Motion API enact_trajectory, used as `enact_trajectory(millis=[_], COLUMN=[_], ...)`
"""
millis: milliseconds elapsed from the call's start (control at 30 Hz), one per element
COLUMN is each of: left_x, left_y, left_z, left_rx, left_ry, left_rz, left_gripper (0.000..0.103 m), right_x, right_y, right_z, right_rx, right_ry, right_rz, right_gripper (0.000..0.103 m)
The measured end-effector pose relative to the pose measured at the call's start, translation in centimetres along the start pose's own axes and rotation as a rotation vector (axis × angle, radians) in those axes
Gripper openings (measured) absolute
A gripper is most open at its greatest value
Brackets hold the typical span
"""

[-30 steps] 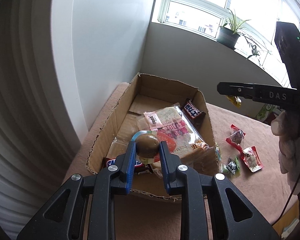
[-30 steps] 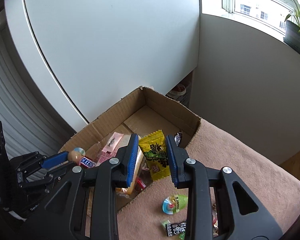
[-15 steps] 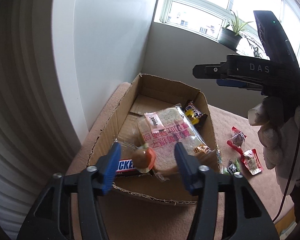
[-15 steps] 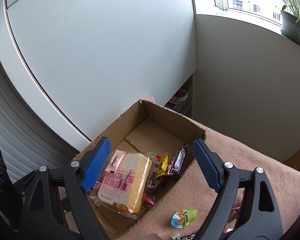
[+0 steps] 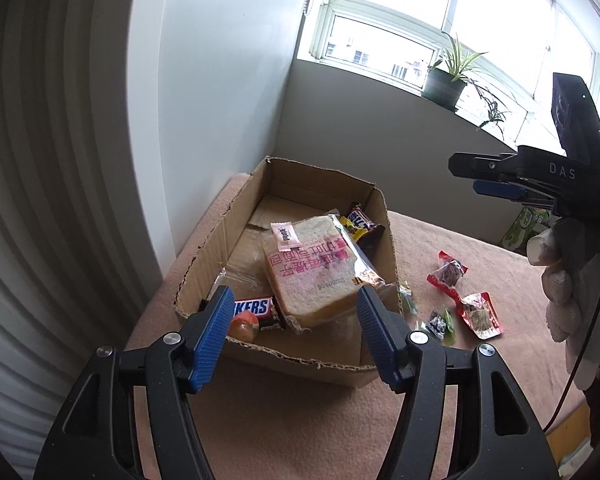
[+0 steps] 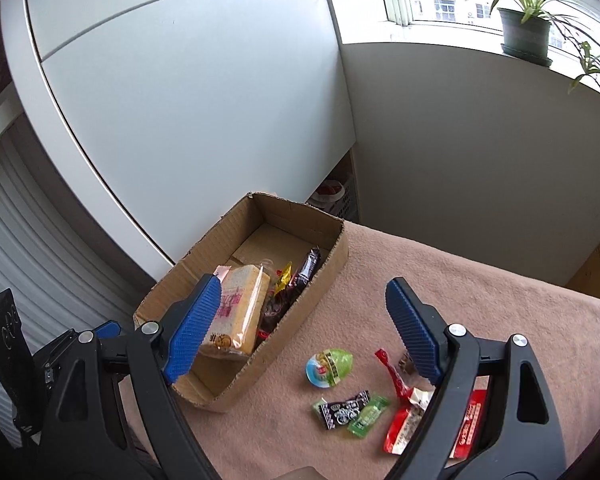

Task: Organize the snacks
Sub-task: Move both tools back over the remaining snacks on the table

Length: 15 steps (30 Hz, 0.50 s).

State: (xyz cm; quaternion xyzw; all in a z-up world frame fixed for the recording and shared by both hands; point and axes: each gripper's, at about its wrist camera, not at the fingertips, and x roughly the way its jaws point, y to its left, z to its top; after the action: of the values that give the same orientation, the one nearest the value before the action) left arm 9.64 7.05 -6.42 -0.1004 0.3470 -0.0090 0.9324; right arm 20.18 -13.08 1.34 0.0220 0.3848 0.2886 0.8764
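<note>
Left tool (image 5: 292,336): we hold it above the near rim of the cardboard box (image 5: 300,364), blue pads standing apart with nothing between them; its jaws have just been opening.
Right tool (image 6: 300,328): we carry it with jaws spread wide and empty over the gap between box and loose snacks; it too has just been opening.
Step in hand: we judge both drops are done and we are between picks.
Next move: we would swing the right tool to the loose sweets and close on one small wrapper without catching its neighbours.
Box contents: wrapped bread slice (image 5: 312,276) leaning across the middle, Snickers bar (image 5: 256,308) and a round brown sweet (image 5: 242,326) at the near wall, yellow packet (image 6: 285,275) and dark bar (image 6: 310,264) at the far side.
Still on the worktop (image 6: 440,280): green egg-shaped capsule (image 6: 329,367), black-and-white candy (image 6: 342,408), green candy (image 6: 369,414), red wrappers (image 6: 404,424), all near one another beside the box.
</note>
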Motion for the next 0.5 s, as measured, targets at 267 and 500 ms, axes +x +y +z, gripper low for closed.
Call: enact_trajectory(millis=[267,500], left_x=[-4.7,-10.6], left_y=[-1.3,-2.2], left_z=[-2.1,-3.8], left_rx=[0.018,0.011], left_ry=[-0.038,-0.107], left_rz=[-0.004,0.003], left_gripper=[0.063,0.063], right_x=[-7.3,-13.8], right_y=[-0.9,2.2], right_z=[-3.6,-7.0], right_rx=[0.042,0.011], right_ry=[-0.071,-0.128], right_rz=[-0.004,0.028], right_gripper=[0.087,0.087])
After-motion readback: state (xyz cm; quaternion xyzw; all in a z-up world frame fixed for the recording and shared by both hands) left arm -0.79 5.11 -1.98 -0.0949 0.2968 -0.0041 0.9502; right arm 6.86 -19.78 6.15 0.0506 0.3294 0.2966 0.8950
